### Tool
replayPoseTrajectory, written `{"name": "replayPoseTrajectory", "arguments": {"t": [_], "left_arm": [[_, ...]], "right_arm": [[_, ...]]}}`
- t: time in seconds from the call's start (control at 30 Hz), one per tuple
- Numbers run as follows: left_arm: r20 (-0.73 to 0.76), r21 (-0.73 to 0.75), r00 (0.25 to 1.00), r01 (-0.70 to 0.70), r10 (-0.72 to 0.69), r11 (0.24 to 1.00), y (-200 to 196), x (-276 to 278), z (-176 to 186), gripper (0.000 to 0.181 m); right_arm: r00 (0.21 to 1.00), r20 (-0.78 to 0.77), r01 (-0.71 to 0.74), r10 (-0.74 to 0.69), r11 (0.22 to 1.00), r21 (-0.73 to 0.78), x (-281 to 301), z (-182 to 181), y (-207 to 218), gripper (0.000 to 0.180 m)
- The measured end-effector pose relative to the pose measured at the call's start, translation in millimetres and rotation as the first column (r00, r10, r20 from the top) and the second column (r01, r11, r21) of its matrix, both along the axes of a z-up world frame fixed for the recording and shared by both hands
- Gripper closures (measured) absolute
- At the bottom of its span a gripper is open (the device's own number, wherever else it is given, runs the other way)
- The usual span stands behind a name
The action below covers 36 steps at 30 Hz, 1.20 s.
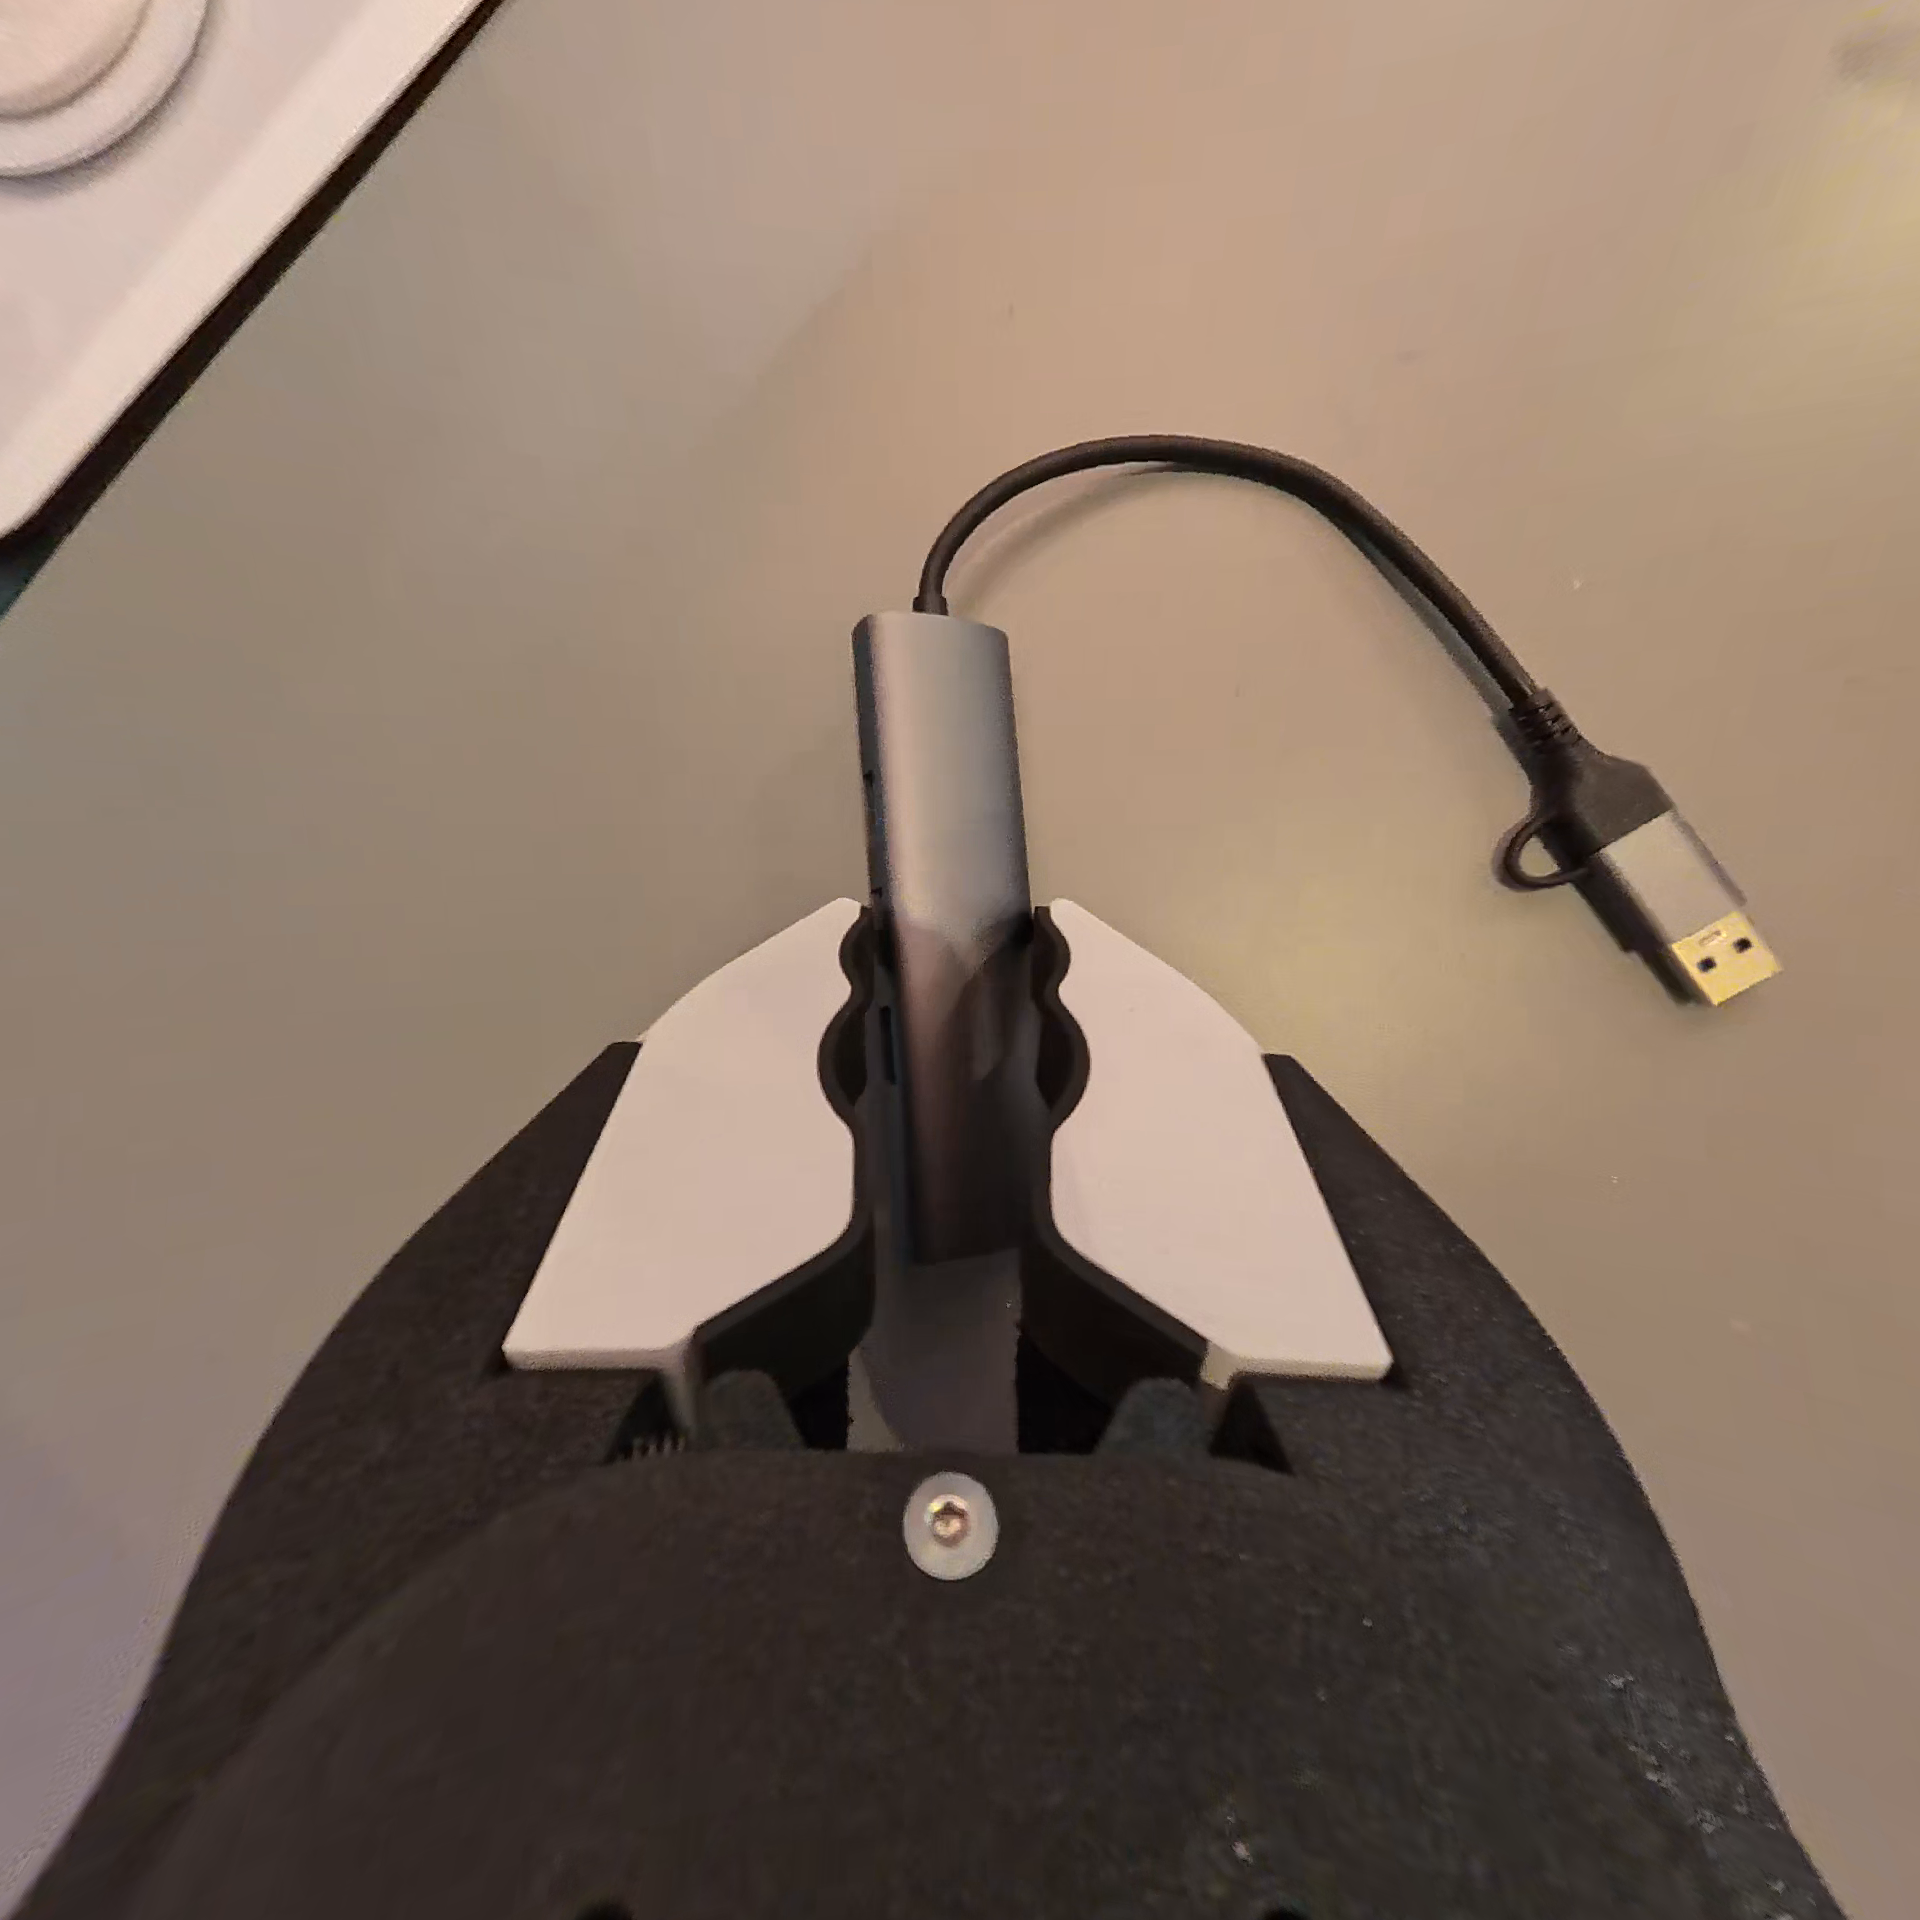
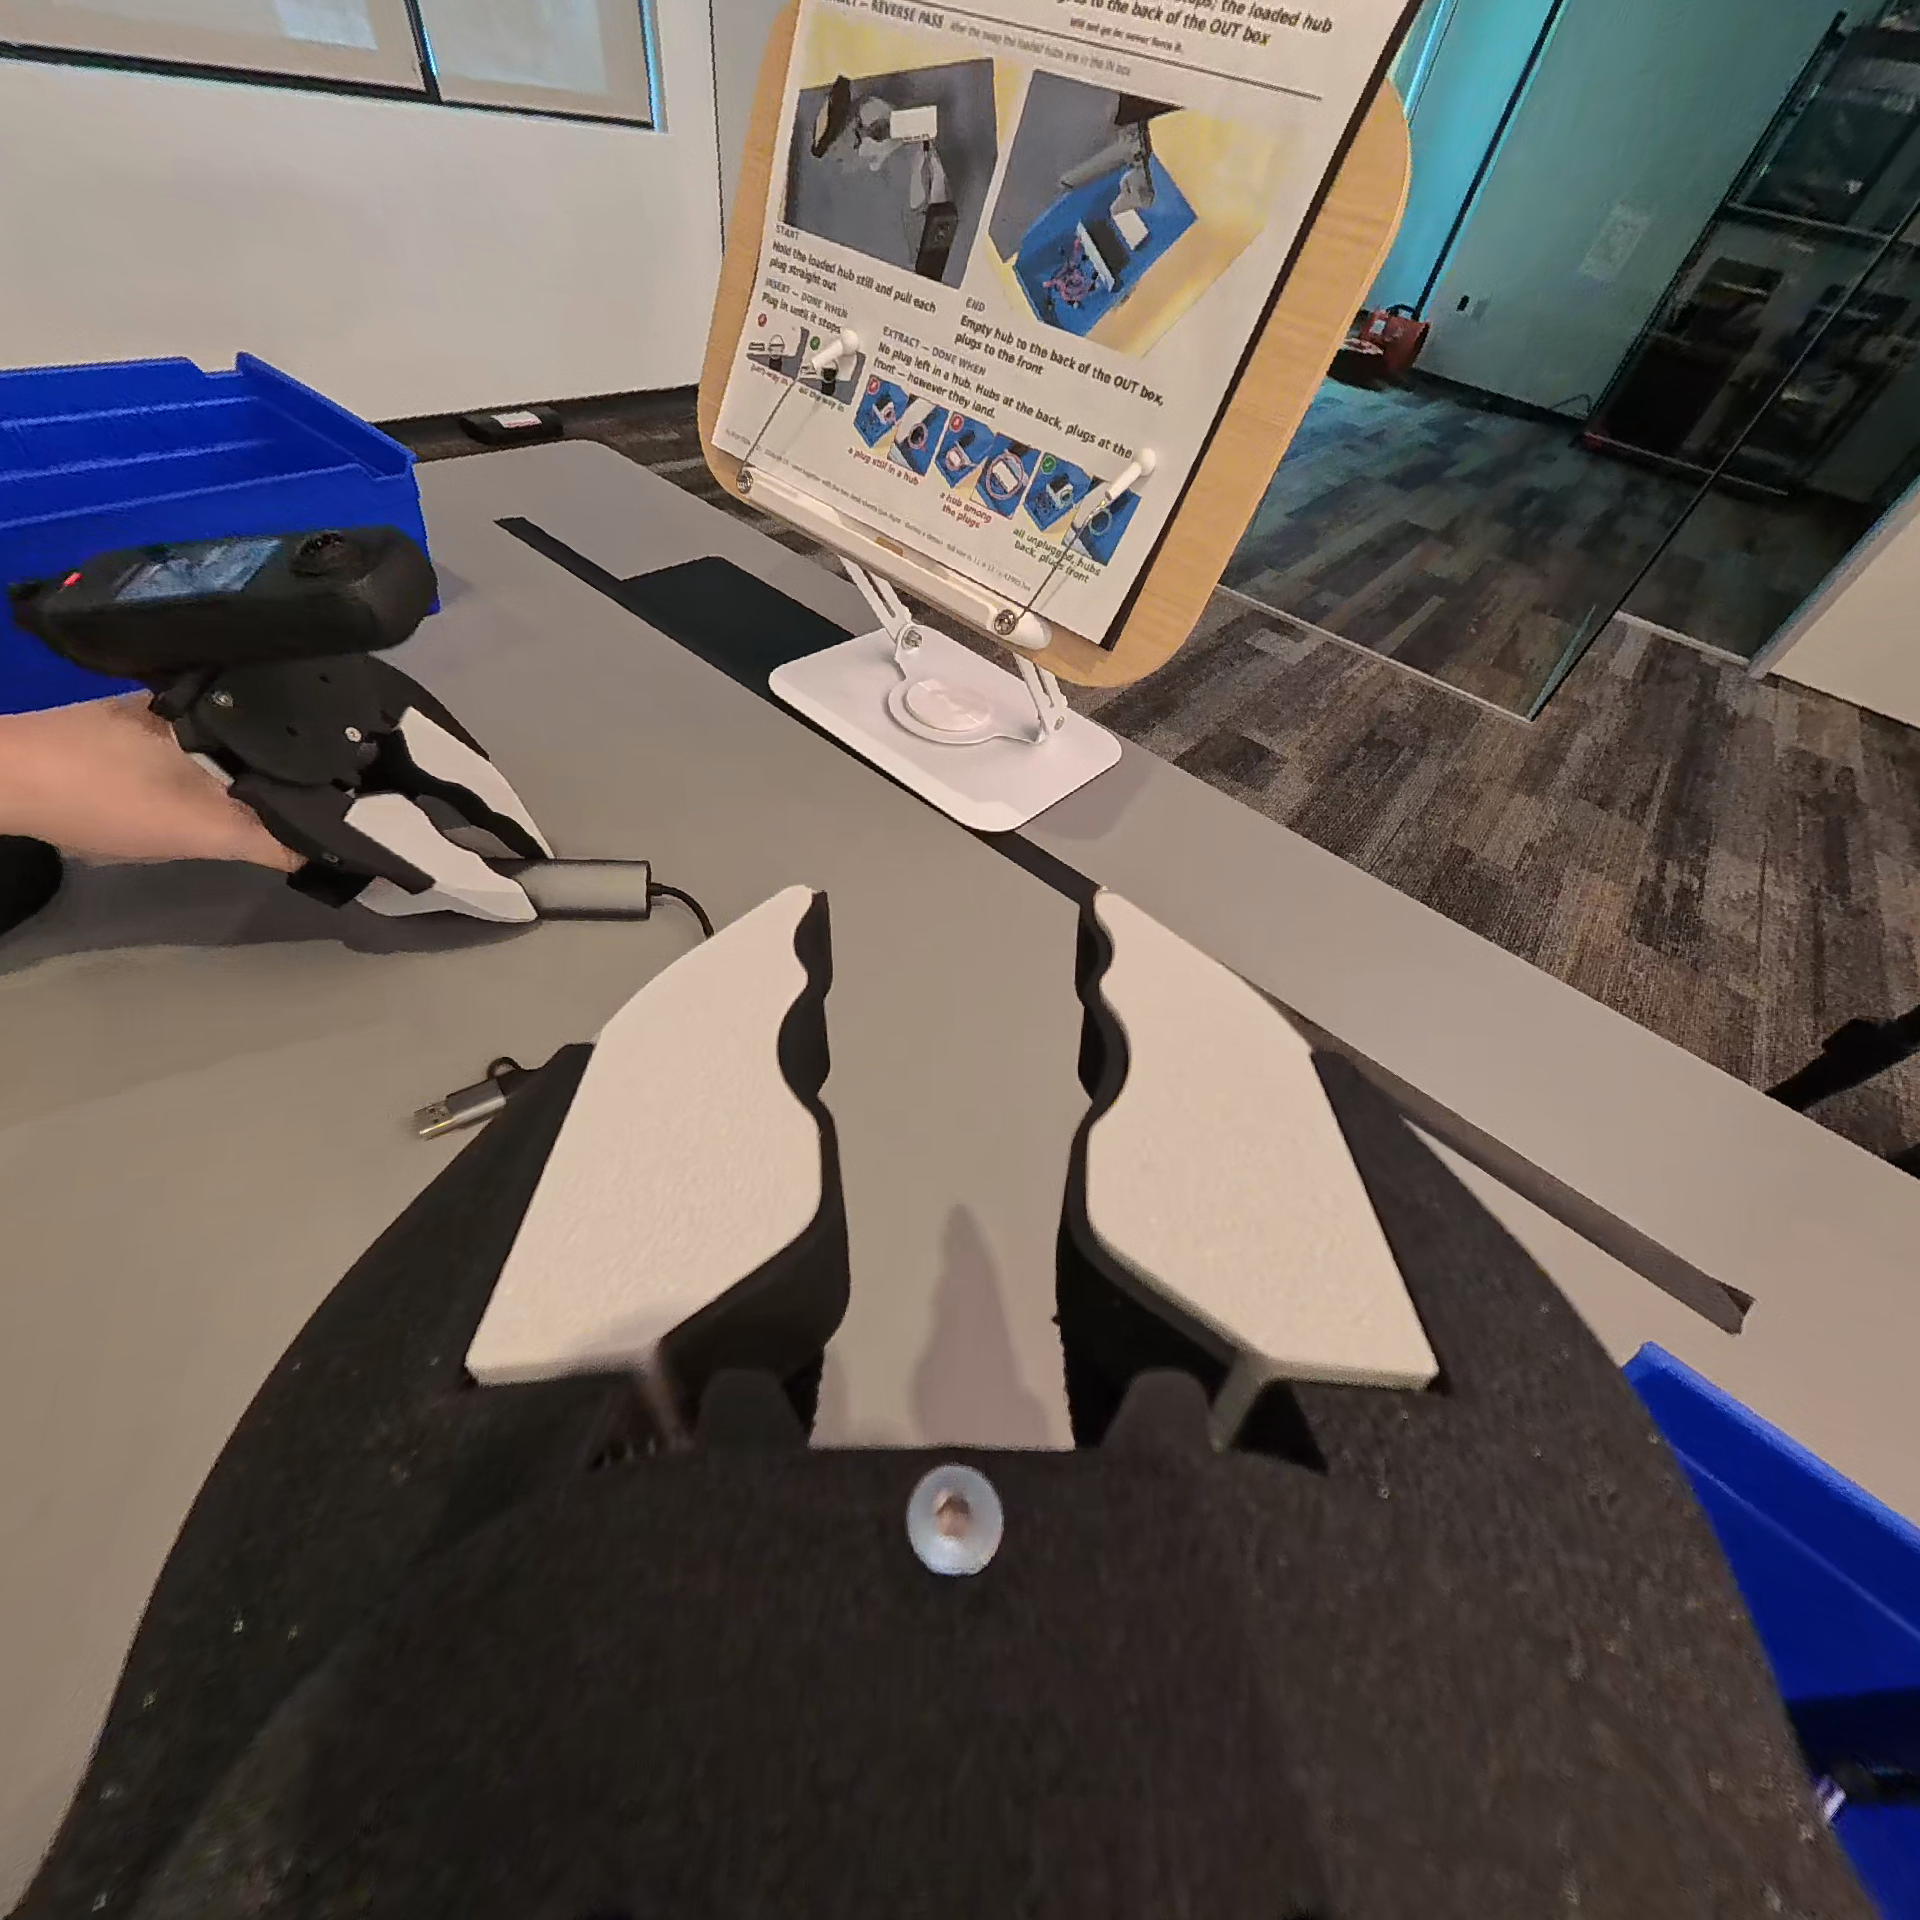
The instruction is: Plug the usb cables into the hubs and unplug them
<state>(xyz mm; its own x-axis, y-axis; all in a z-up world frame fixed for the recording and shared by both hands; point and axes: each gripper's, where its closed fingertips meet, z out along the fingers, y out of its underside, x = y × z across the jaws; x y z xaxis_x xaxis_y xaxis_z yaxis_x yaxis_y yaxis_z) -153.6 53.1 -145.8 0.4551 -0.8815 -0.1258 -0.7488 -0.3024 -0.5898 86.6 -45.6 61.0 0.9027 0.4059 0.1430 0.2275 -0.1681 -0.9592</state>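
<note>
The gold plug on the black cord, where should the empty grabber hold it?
Best guess: grip the plug by its grey shell, not the gold tip or the thin cord. It lies flat on the table, so the open right gripper should probably come from above, fingers on the two long sides. The left gripper holds the hub.

Soft indoor light, wide-angle edge distortion

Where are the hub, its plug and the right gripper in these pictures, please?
hub (image 1: 940, 790): left wrist view, on its grey top face beyond the fingers.
plug (image 1: 1725, 956): left wrist view, on the gold metal tip.
right gripper (image 2: 951, 914): right wrist view, midway between its open fingertips.
</note>
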Motion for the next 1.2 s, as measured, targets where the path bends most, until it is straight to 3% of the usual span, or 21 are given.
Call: {"name": "replayPoseTrajectory", "arguments": {"t": [0.33,0.6,0.77,0.9,1.07,1.2], "left_arm": [[0.149,-0.031,0.989,0.000,0.005,1.000,5.4,2.3,5.1,0.143],[0.303,0.182,0.953,-0.071,0.013,0.981,0.8,-23.2,121.3,0.129],[0.322,0.267,0.944,-0.159,0.067,0.950,-2.8,-94.6,194.2,0.131],[0.257,0.306,0.941,-0.297,0.222,0.905,20.6,-186.5,223.4,0.133],[0.141,0.274,0.906,-0.423,0.399,0.864,48.5,-289.0,212.1,0.132],[0.125,0.168,0.866,-0.499,0.484,0.850,57.3,-333.6,183.6,0.133]], "right_arm": [[1.000,0.003,0.002,-0.001,0.999,-0.041,5.5,-9.9,-2.1,0.135],[1.000,0.028,0.009,-0.007,0.998,-0.054,4.6,-11.4,0.0,0.135],[0.999,0.053,0.009,-0.005,0.998,-0.064,0.0,-12.0,3.9,0.135],[0.995,0.096,0.020,-0.011,0.996,-0.088,-3.8,-15.5,7.6,0.135],[0.987,0.151,0.067,-0.055,0.995,-0.079,-0.2,-14.6,9.6,0.135],[0.983,0.166,0.102,-0.084,0.990,-0.102,6.7,-18.8,8.5,0.135]]}}
